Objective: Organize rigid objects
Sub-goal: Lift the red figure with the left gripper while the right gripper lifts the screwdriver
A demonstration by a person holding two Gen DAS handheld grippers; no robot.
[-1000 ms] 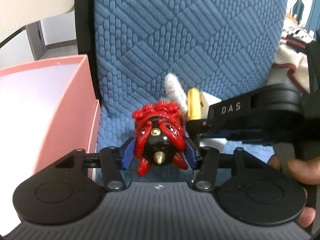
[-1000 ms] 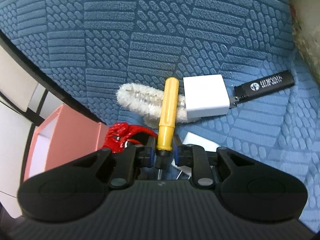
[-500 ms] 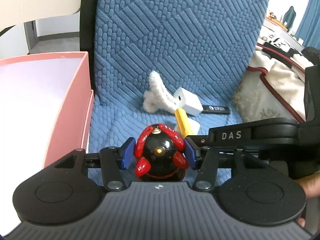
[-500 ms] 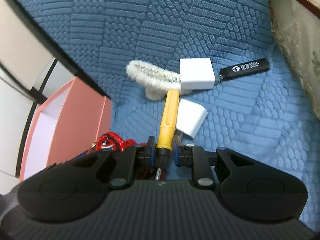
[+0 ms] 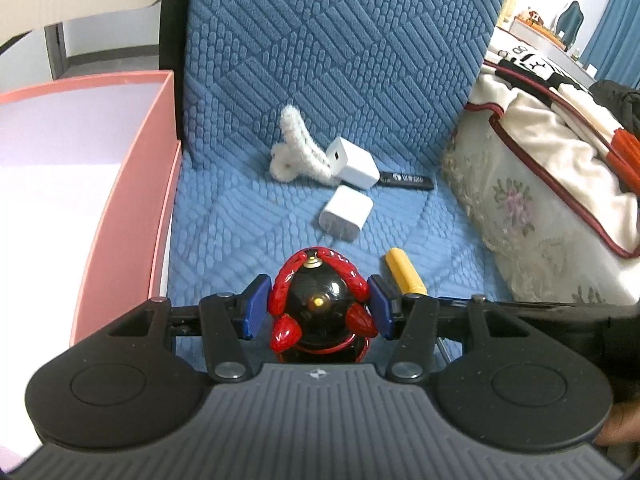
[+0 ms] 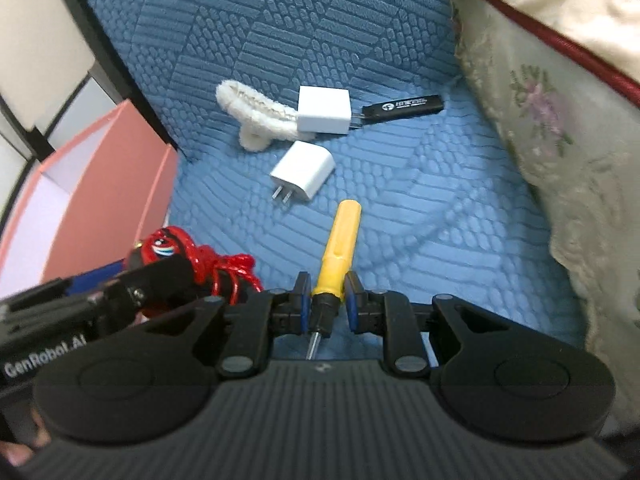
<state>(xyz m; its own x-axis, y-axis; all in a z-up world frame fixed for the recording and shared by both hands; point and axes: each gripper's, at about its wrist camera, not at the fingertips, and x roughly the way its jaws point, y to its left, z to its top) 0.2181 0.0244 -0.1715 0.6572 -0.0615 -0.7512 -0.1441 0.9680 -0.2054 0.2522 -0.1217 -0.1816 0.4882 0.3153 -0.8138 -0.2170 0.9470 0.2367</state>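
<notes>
Red-and-black toy (image 5: 320, 312) sits clamped between the pads of our left gripper (image 5: 318, 306), above the blue seat cushion (image 5: 248, 232) near its left edge beside the pink box (image 5: 132, 216). Our right gripper (image 6: 326, 300) is closed on the yellow screwdriver (image 6: 340, 244). Two white chargers (image 6: 304, 176), a black stick (image 6: 402, 108) and a fuzzy clip (image 6: 256, 116) lie toward the cushion's back edge.

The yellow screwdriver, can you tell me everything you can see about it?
The screwdriver has a smooth yellow handle that looks like plastic, a black collar and a thin metal shaft. The right gripper is shut on it near the collar, holding it above the blue cushion. Its rounded handle end points away, toward a white charger. Only the gripper touches it.
</notes>
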